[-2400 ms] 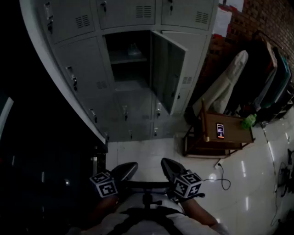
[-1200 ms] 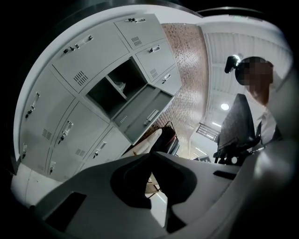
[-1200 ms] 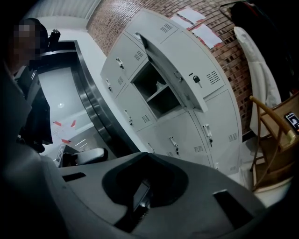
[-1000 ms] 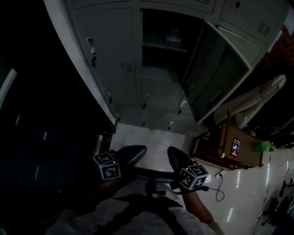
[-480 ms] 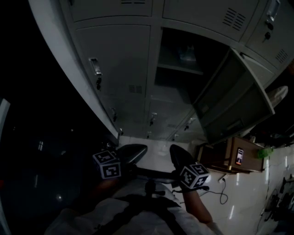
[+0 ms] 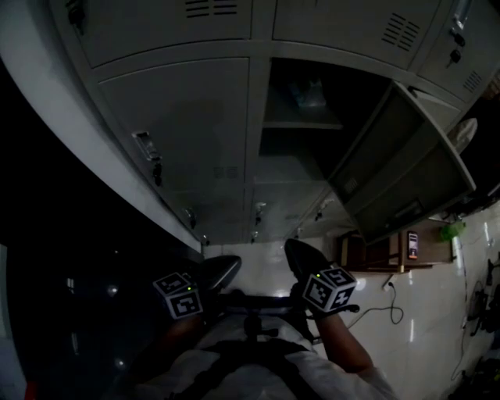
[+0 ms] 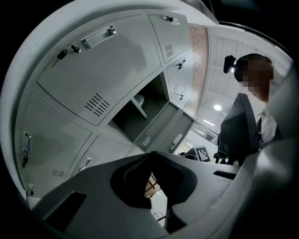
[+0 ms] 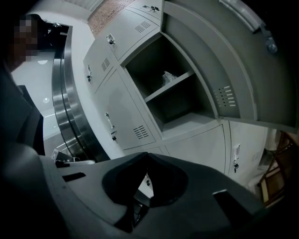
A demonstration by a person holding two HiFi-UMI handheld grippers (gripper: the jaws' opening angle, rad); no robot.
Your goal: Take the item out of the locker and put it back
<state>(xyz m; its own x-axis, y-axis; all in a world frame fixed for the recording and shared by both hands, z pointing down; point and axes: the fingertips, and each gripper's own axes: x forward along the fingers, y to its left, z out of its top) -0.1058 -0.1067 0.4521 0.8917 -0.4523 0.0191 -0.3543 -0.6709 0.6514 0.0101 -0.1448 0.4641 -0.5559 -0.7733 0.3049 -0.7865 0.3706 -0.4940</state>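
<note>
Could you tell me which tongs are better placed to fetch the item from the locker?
Probably right: the right tongs line up with the open compartment and its item; left tongs sit offset.

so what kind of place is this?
Probably a staff locker or changing room: a bank of grey metal lockers, one with its door open and a small item on its shelf, a glossy tiled floor, and a brick wall.

The open locker compartment (image 6: pixel 291 152) is free to enter from the front, but its door (image 6: pixel 398 168) stands swung out on the right and a shelf (image 6: pixel 301 123) divides the inside.
</note>
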